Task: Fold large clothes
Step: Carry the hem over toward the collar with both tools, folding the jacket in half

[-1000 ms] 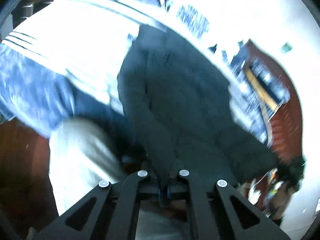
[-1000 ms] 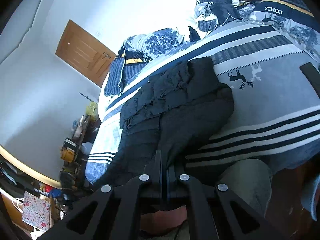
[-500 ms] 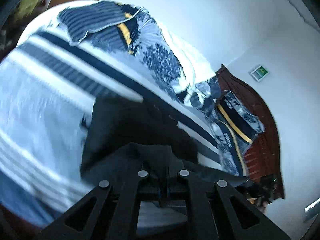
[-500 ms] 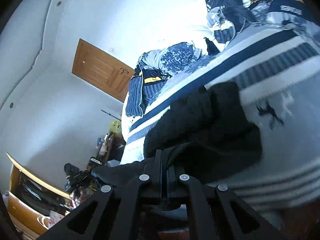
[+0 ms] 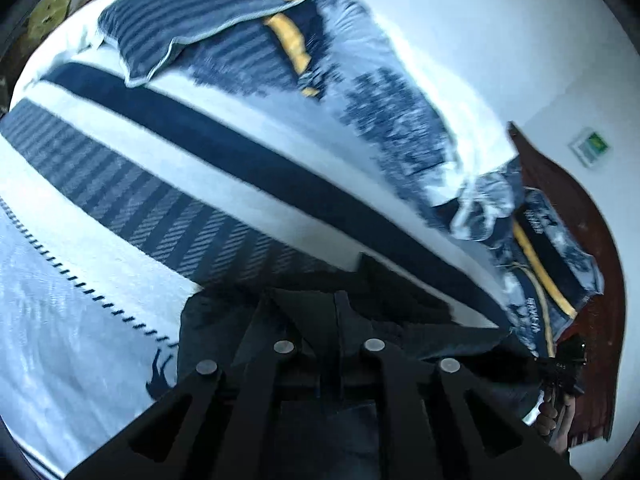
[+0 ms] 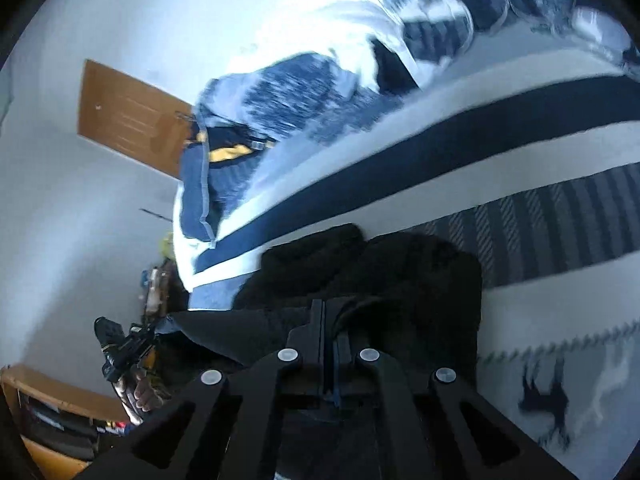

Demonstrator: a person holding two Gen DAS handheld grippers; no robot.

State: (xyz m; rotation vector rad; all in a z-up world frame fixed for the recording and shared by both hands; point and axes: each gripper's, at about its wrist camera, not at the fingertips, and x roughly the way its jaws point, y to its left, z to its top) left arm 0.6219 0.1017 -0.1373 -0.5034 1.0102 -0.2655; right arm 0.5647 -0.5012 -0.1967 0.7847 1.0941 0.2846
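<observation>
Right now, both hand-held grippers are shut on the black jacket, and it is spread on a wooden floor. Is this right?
Not quite. Both the left hand-held gripper and the right hand-held gripper are shut on the black jacket, but it lies on a bed with a striped blue-and-white blanket, not on a wooden floor. The right wrist view shows this best.

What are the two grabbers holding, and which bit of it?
Both hold the black puffy jacket by its near edge: the left gripper and the right gripper are each shut on that fabric.
</observation>
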